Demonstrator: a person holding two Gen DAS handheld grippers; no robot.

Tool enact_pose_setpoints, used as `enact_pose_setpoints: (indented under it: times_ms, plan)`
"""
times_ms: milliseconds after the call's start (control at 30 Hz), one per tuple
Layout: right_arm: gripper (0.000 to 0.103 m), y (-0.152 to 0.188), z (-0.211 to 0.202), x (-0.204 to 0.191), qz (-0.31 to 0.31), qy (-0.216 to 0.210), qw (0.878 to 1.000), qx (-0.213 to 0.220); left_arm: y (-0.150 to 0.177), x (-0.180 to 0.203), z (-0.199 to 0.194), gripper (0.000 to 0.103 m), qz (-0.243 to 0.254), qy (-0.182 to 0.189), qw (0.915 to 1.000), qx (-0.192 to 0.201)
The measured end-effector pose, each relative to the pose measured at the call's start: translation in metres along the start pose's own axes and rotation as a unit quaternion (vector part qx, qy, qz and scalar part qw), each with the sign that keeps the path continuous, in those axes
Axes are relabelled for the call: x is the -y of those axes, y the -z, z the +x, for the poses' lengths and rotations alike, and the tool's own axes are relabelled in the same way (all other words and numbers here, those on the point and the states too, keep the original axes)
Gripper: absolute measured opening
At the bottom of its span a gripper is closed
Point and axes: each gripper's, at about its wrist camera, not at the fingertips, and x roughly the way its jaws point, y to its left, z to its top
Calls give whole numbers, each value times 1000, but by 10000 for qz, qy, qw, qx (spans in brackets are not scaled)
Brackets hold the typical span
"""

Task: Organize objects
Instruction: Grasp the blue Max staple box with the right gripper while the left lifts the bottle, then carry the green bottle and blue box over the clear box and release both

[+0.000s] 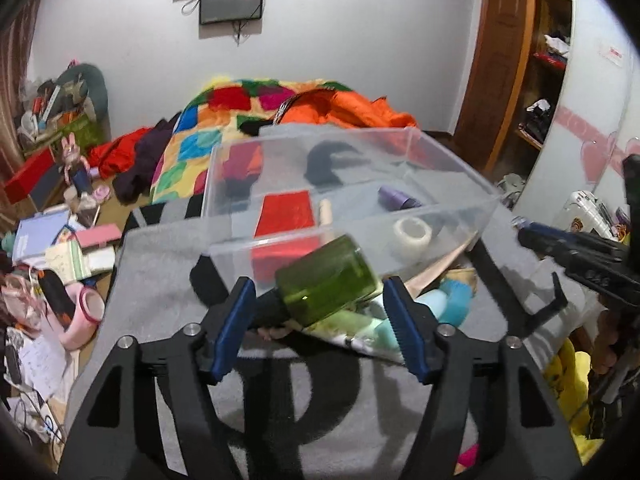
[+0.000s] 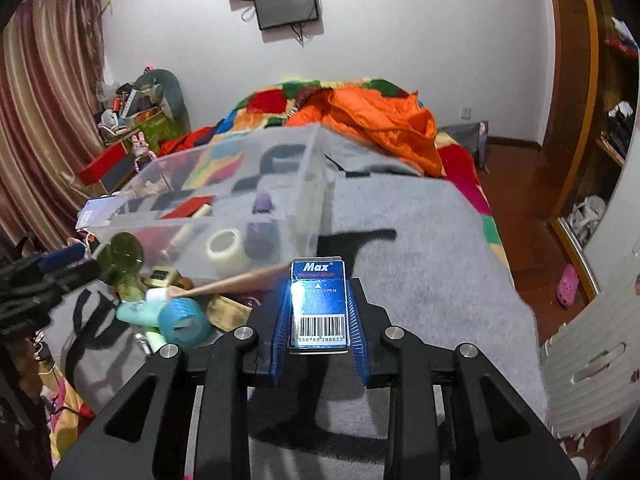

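Just beyond both claws we are eyeing the rigid clear bin (image 1: 452, 216), then the smooth, slippery-looking green bottle (image 1: 326, 278) lying loose between our open left claw (image 1: 320, 332), while our right claw (image 2: 318, 320) is pinching the light, stiff Max box (image 2: 318, 304) by its sides.

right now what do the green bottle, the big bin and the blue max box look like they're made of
Green bottle: translucent glossy plastic or glass, light passes through; cannot tell which.
Bin: clear, slightly frosted plastic, contents show through its walls.
Blue Max box: probably printed glossy card or thin plastic, with glare and a barcode.
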Motion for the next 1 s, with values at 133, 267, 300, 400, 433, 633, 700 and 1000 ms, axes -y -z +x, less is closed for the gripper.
enact_pose_setpoints:
  times_ms: [133,267,300,400,433,633,700,1000]
  plan:
    - [25,-2,-4,-6,-46,-62,10000,53,-5,-7,14,77,-214,182,9995,-126]
    - [25,-5,-5,-10,-103,-122,9998,69,-11,-3,25,80,-162,249,9995,-141]
    - [25,-7,-5,-11,-105,-142,9998,78,-12,-1,28,80,-122,257,9994,-176]
    - [25,-10,-5,-11,-98,-223,9996,113,-11,8,40,80,-9,193,9993,-311]
    - [25,-13,-6,-12,-99,-259,9995,131,-11,8,42,80,-6,182,9993,-337]
    - [25,-24,-8,-23,-247,-381,9986,257,-2,1,46,64,-242,331,9985,-360]
    - [25,-29,-7,-27,-283,-462,9981,287,1,1,41,64,-223,217,9991,-272]
    - [25,-52,5,-41,-420,-583,9967,368,-4,-3,-2,64,-275,129,9993,233]
